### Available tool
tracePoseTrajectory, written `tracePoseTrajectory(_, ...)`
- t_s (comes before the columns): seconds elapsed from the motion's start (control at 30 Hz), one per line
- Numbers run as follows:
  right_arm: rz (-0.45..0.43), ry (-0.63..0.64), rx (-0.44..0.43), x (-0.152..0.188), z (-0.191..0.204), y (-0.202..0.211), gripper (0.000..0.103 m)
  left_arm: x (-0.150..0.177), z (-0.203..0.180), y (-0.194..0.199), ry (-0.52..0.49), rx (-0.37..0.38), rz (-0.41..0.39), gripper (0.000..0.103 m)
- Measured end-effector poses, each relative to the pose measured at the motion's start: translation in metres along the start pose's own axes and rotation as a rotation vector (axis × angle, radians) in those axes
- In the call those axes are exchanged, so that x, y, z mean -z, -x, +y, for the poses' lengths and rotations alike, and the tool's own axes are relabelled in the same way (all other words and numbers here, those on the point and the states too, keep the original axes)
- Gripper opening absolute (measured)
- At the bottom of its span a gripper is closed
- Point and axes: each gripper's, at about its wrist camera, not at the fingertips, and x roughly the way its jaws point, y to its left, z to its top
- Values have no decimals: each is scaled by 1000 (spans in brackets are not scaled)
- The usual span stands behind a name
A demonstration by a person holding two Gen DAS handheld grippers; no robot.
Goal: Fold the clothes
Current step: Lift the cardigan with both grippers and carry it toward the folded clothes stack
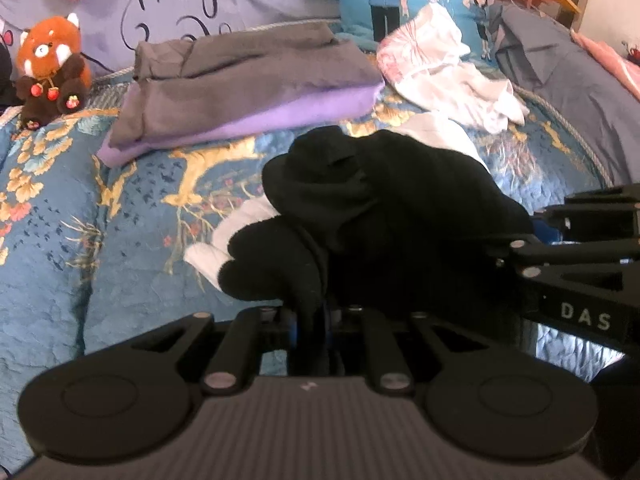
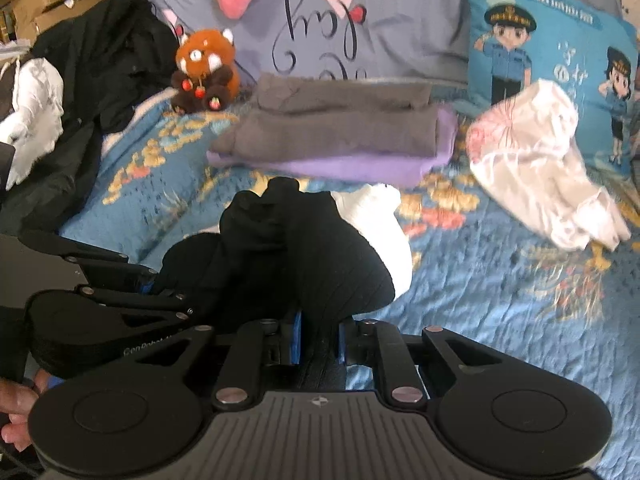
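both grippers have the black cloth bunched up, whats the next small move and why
Probably draw the left gripper and right gripper apart to stretch the crumpled black fabric garment flat. Both sets of jaws pinch it close together, so it hangs wadded above the blue floral quilt.

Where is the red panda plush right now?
The red panda plush sits at the far left of the bed in the left wrist view, left of the folded grey and purple stack, against the lavender pillow.

A quilted bed (image 1: 120, 240) is viewed downward at close range from both wrists, side by side; the folded grey-and-purple stack (image 1: 240, 92) (image 2: 340, 136) is shared.
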Motion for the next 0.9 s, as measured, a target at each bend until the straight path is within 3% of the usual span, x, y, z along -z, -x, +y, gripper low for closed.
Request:
tracePoseTrajectory(0.3,-153,109,17,-78,14,33,16,-73,21,56,-25,-57,-163,12)
tracePoseTrajectory(0.53,-218,135,14,-170,23,17,16,-172,51,66,-50,-126,-240,13)
tracePoseTrajectory(0.7,-185,97,-12,-216,15,-33,16,-235,85,25,-49,-139,-187,14)
tracePoseTrajectory(0.9,-92,90,21,-236,-11,-132,16,-276,112,-93,-16,-146,-73,18)
